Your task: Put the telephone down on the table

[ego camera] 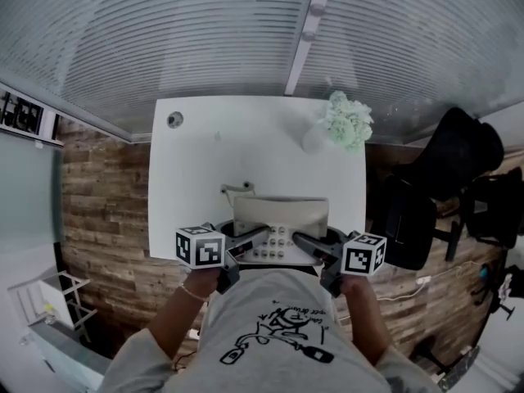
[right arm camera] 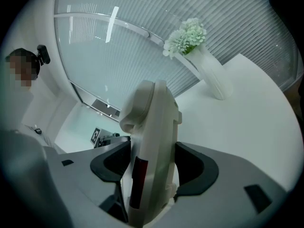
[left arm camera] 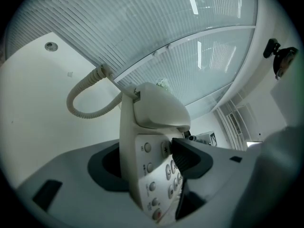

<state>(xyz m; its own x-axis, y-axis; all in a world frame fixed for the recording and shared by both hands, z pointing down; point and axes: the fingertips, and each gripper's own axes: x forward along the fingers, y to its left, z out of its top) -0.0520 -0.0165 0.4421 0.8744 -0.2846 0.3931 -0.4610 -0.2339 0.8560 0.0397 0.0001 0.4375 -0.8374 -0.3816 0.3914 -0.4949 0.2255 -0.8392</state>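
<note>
A beige desk telephone (ego camera: pixel 281 219) with its handset on the cradle is over the near edge of the white table (ego camera: pixel 205 162). I cannot tell whether it touches the top. My left gripper (ego camera: pixel 260 236) is shut on its left side, one black pad pressing on the keypad (left arm camera: pixel 164 175). On the opposite side, my right gripper (ego camera: pixel 300 241) is shut on the phone's right edge (right arm camera: pixel 152 141), with the jaws on either face of the body. The coiled cord (left arm camera: pixel 85 96) loops out from the telephone (left arm camera: pixel 152 122) over the table (left arm camera: pixel 33 122).
A white vase (ego camera: pixel 315 137) of pale green flowers (ego camera: pixel 348 119) stands at the table's far right, seen also as the vase (right arm camera: pixel 211 75) in the right gripper view. A round cable hole (ego camera: pixel 174 120) is at the far left corner. Black chairs (ego camera: pixel 458 162) stand to the right.
</note>
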